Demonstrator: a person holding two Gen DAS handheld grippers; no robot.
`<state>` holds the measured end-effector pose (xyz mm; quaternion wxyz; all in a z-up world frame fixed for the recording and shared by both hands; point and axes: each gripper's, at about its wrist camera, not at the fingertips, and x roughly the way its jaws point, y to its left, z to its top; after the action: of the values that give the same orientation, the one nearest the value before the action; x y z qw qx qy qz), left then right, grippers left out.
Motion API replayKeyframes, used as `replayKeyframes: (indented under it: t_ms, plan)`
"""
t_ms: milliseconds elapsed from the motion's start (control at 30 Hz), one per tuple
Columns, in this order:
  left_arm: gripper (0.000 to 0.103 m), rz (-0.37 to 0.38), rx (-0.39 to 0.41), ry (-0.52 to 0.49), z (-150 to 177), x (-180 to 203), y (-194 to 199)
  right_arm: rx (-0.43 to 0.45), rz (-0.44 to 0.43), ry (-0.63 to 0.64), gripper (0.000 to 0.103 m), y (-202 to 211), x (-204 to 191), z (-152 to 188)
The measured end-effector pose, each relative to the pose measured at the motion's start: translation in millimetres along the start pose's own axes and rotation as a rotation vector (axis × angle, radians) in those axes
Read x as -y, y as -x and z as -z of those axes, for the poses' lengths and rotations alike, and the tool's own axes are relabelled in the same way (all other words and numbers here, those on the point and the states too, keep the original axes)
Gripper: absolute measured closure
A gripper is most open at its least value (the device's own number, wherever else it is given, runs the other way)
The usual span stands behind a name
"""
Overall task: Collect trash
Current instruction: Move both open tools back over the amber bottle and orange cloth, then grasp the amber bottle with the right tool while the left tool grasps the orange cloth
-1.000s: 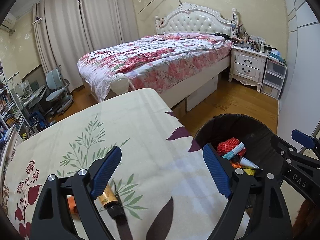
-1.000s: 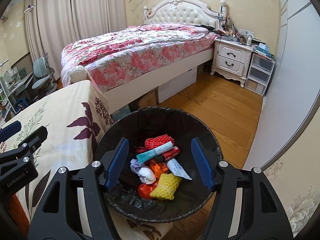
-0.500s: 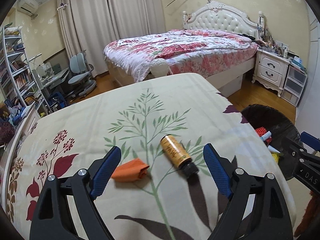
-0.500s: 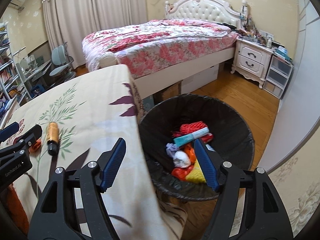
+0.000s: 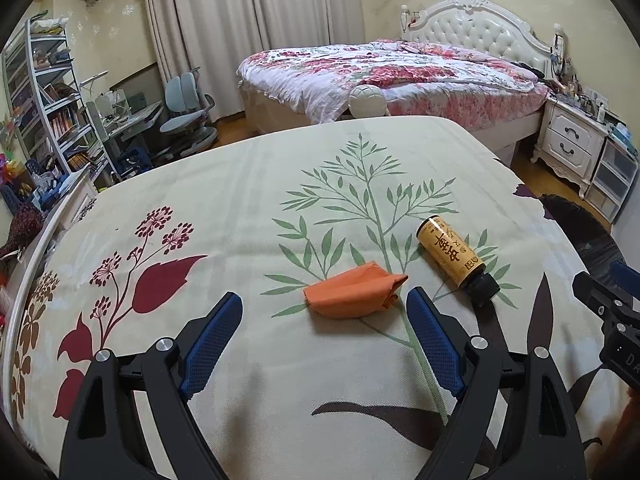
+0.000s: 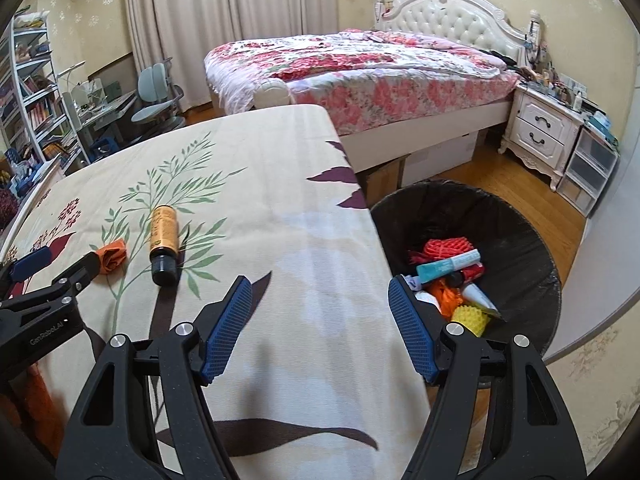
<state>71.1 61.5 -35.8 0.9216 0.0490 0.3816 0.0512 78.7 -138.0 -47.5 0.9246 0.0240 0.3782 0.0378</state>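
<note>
Now the left gripper point(image 5: 324, 336), jaws spread and empty, lines up lower-centre on the orange wrapper point(image 5: 354, 295), possibly crumpled paper; straddle it squarely. Right gripper point(image 6: 320, 320) idles, unclenched.

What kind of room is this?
A bedroom, most likely in a home: a made-up bed with a tufted headboard, a nightstand, and a study corner with bookshelf.
</note>
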Motion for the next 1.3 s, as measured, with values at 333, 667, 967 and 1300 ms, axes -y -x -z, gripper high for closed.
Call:
replayKeyframes:
  t_ms: [333,667,967,1300]
  plan:
    - [0.031,0.061,-0.088,-0.001,-8.1,0.0,-27.3,-0.008,-0.020,0.015,0.034,-8.3,-15.2,-4.0]
    - [0.046,0.105,-0.092,0.013,-3.1,-7.4,-23.1,-0.014,-0.035,0.050,0.034,-10.8,-31.5,-5.4]
    - [0.046,0.025,-0.043,0.038,-1.3,-39.8,-9.3,-0.008,-0.084,0.104,0.034,-11.6,-62.3,-15.2]
    - [0.046,-0.028,-0.047,0.093,5.8,-77.8,-9.9,-0.053,-0.116,0.169,0.046,-37.3,-97.9,-25.8]
